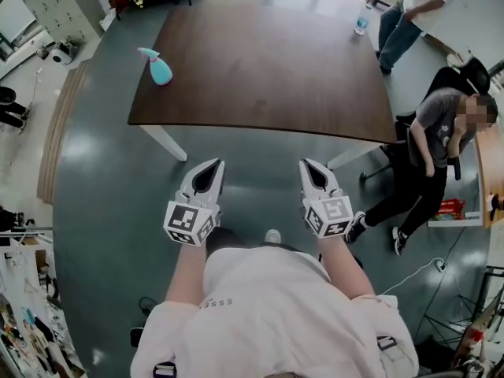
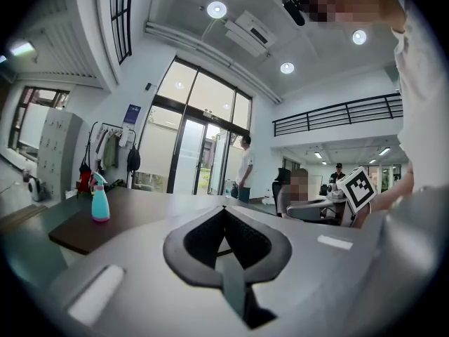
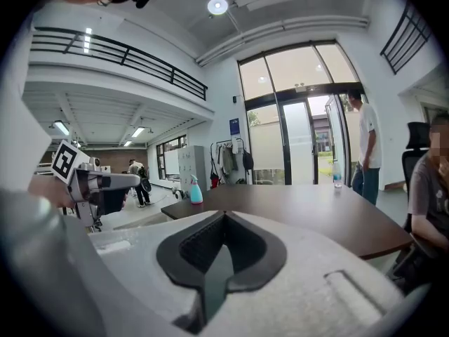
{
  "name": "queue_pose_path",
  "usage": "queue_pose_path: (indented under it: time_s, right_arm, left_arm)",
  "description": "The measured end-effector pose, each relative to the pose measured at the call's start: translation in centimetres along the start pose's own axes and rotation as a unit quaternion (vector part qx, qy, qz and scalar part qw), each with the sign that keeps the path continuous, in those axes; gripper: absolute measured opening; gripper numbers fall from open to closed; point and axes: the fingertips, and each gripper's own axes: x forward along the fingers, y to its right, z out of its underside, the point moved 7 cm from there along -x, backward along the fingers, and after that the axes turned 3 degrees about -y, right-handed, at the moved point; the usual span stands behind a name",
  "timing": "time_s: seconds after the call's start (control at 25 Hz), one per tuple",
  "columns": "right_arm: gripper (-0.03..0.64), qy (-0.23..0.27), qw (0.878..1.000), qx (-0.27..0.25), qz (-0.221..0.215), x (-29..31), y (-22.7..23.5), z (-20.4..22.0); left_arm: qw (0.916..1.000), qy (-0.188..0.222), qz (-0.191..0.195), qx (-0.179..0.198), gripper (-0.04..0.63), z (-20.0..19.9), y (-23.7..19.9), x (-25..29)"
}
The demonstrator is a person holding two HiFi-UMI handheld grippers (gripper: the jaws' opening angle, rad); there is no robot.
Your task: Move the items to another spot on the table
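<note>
A teal spray bottle (image 1: pixel 160 67) stands near the left edge of the dark brown table (image 1: pixel 268 69); it also shows in the left gripper view (image 2: pixel 99 198) and the right gripper view (image 3: pixel 196 190). A clear water bottle (image 1: pixel 361 20) stands at the table's far right corner, small in the right gripper view (image 3: pixel 338 175). My left gripper (image 1: pixel 214 166) and right gripper (image 1: pixel 305 166) hover side by side short of the table's near edge. Both are shut, their tips meeting with nothing between them.
A seated person (image 1: pixel 441 144) is at the right of the table and another person (image 1: pixel 409 14) stands at the far right corner. A desk (image 1: pixel 488 164) lies at the right edge. Coats hang on a rack (image 2: pixel 112 149) behind the table.
</note>
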Motion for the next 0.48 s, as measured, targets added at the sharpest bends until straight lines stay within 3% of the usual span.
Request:
queue_pose_path:
  time_s: [0.48]
  right_arm:
    - [-0.009,0.008,1.000,-0.009,-0.013,12.4,-8.3,-5.3]
  left_arm:
    - [0.9995,0.014,-0.025,0.008,0.017,-3.9,-14.9,-3.9]
